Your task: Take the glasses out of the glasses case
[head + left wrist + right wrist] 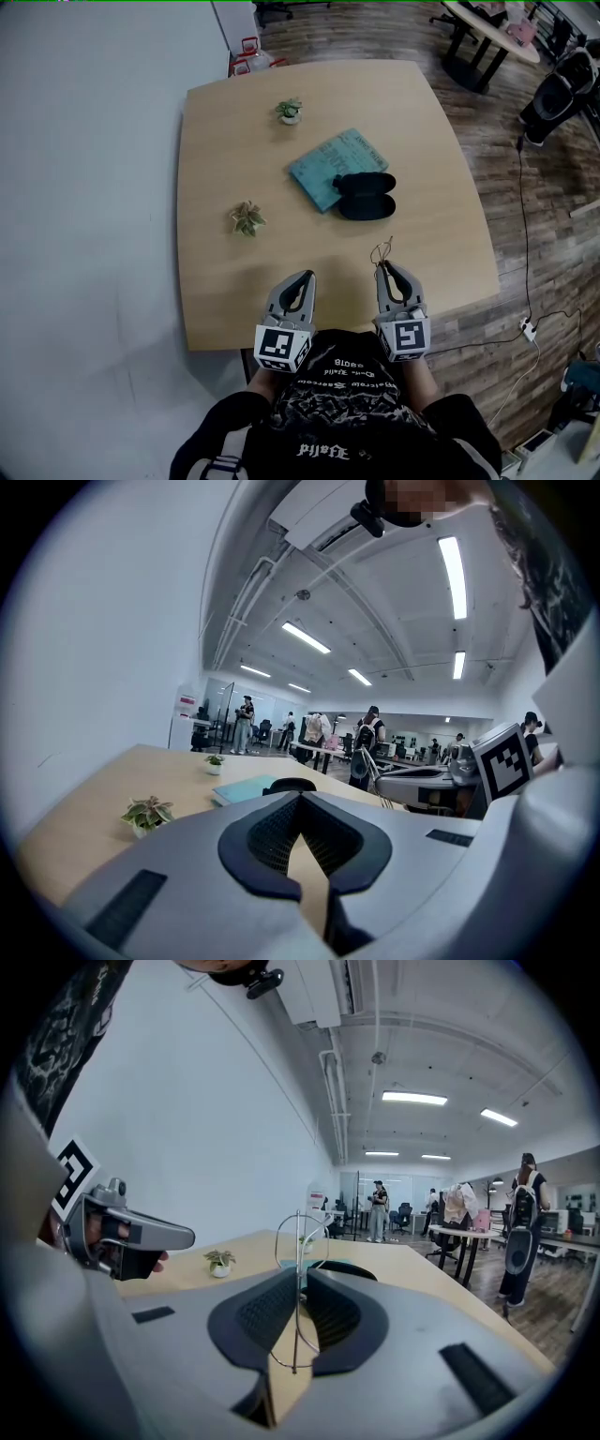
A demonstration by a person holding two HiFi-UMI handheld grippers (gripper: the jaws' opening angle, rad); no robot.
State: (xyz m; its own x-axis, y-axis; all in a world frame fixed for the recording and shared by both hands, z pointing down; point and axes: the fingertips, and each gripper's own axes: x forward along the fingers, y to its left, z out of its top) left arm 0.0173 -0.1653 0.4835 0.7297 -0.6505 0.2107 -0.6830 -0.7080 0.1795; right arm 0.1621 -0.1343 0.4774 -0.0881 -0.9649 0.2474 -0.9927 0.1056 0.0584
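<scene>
The black glasses case (364, 195) lies open on the wooden table (234, 300), partly on a teal book (333, 167). My right gripper (383, 267) hovers near the table's front edge, shut on thin wire-framed glasses (382, 251). In the right gripper view the glasses (298, 1241) stand upright, pinched between the pads, with the case (345, 1267) just beyond them. My left gripper (307, 275) hangs beside the right one, to its left, shut with nothing in it. Its jaws meet at the tips in the left gripper view (300, 797), and the case (289, 785) shows farther off.
Two small potted plants (247, 218) (290, 111) stand on the table's left and far side. The person's torso is against the front edge. A round table (487, 33) and a cable on the wooden floor (525, 234) lie to the right. Several people stand in the far room.
</scene>
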